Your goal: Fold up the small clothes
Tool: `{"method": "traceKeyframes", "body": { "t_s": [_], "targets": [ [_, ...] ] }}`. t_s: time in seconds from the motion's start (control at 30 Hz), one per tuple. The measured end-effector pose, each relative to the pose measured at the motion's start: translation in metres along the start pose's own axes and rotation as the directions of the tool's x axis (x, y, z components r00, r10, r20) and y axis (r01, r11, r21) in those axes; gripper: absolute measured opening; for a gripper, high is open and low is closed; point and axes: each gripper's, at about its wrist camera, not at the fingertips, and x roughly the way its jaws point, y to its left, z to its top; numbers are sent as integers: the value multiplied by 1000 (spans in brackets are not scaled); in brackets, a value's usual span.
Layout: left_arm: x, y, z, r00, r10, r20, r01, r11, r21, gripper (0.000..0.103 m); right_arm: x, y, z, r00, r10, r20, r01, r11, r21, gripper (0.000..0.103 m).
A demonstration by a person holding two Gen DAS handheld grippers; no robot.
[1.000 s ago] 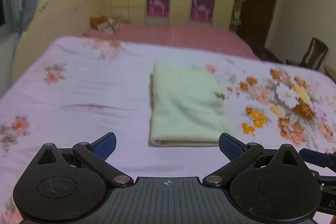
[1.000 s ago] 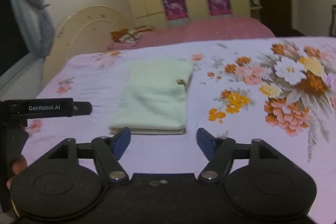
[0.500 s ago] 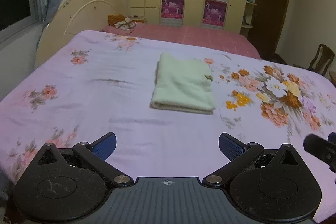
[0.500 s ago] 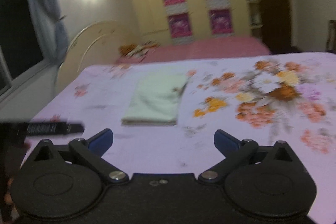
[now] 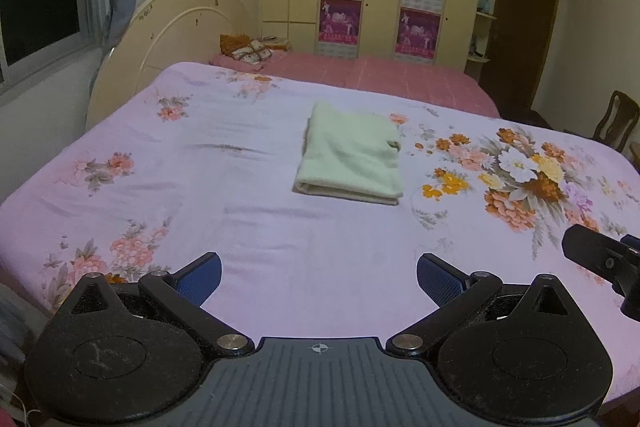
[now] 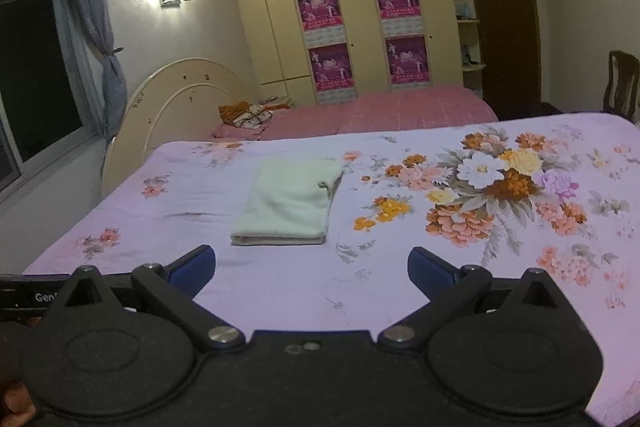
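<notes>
Above the near edge of a bed (image 5: 248, 227) spread with a lilac floral sheet, the left tongs (image 5: 319, 277) are held level and pointing toward the far wall, their blue-padded fingers (image 5: 200, 277) spread wide and gripping nothing. Ahead of them, near the middle of the mattress and well apart from both tools, a pale green garment (image 5: 352, 159) lies folded into a neat rectangle, its doubled edge facing the viewer. Just right of it, a large bouquet print (image 6: 492, 187) in white, orange and yellow colours the sheet. The right tongs (image 6: 311, 267) hover alongside at the bed's near edge, likewise level and splayed open, empty. A cream headboard (image 6: 176, 95) and a wardrobe (image 6: 360, 7) with magenta posters stand behind.
</notes>
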Motion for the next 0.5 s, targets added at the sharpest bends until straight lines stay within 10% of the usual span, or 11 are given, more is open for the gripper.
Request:
{"method": "traceKeyframes", "body": {
  "t_s": [0.5],
  "targets": [
    [-12,-3,-2,1000,-15,13,15,1000,19,103,-19,5,-6,1000,-15,8,15,1000,6,102]
  ]
}}
